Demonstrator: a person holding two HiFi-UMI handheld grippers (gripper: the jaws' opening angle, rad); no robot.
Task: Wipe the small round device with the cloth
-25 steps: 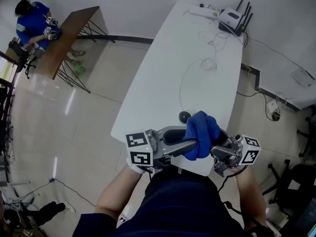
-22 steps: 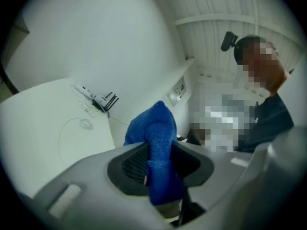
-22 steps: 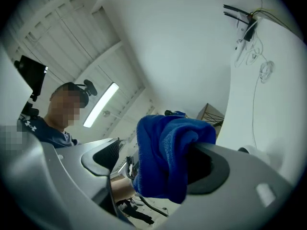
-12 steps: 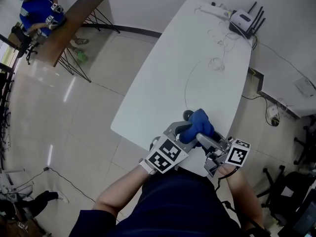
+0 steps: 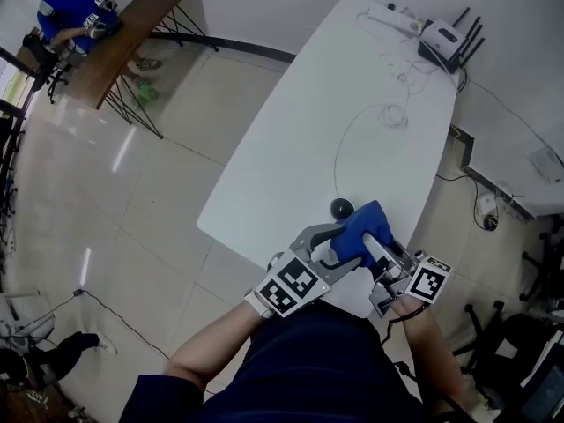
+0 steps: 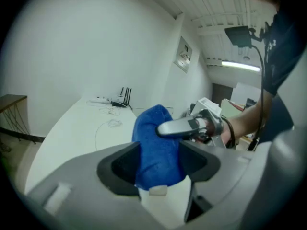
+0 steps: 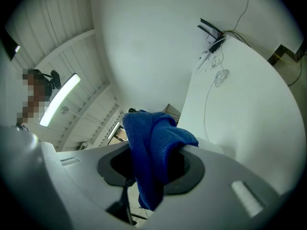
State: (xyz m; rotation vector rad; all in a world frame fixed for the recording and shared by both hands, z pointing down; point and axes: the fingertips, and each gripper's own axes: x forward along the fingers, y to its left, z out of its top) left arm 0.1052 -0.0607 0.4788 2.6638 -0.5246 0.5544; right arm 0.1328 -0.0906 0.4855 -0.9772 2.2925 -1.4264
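White table on a glossy tiled floor; router and cables at the far end. Left gripper: jaws wide, just opened, blue cloth loose between them. Right gripper: jaws just narrowed, pinching the cloth. Only the head view shows the small round device, on the table just beside the cloth.

Our left gripper jaws have just opened around the cloth; our right gripper jaws have just closed onto it.
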